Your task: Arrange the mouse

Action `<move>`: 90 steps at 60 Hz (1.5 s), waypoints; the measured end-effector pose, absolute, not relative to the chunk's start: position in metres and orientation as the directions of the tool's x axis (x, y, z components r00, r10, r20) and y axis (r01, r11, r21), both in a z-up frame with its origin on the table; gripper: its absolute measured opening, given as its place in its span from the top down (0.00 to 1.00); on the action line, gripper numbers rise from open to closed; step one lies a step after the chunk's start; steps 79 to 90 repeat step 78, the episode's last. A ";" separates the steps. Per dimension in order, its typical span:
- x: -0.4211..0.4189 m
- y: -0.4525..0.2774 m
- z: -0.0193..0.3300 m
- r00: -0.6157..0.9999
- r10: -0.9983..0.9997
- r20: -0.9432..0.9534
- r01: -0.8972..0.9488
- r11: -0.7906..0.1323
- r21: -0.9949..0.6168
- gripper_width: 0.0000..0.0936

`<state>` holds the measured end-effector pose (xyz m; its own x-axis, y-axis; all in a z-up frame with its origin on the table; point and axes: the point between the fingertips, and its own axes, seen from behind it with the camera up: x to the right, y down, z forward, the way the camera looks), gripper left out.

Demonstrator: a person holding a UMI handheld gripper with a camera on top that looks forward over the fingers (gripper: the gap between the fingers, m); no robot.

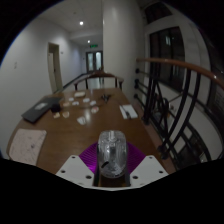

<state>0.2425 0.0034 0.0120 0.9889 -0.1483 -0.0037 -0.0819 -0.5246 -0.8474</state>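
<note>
A pale, glossy mouse point(111, 152) sits between the fingers of my gripper point(111, 162), above the brown wooden table point(70, 130). Both purple pads point(92, 156) press against its sides. The gripper is shut on the mouse and holds it over the near end of the table. The mouse's underside is hidden.
A white mat point(27, 145) lies on the table to the left. A dark laptop point(37, 111) and scattered small items point(80, 101) lie farther along the table. A small white object point(128, 112) sits ahead to the right. A curved stair railing point(170, 95) runs along the right.
</note>
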 end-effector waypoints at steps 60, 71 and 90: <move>-0.145 -0.009 -0.010 0.985 0.171 0.031 0.129 -0.603 -0.787 0.40; -0.157 -0.043 0.028 0.949 0.290 -0.126 0.074 -0.590 -0.804 0.09; -0.126 -0.068 0.051 0.947 0.308 -0.091 0.103 -0.562 -0.821 0.09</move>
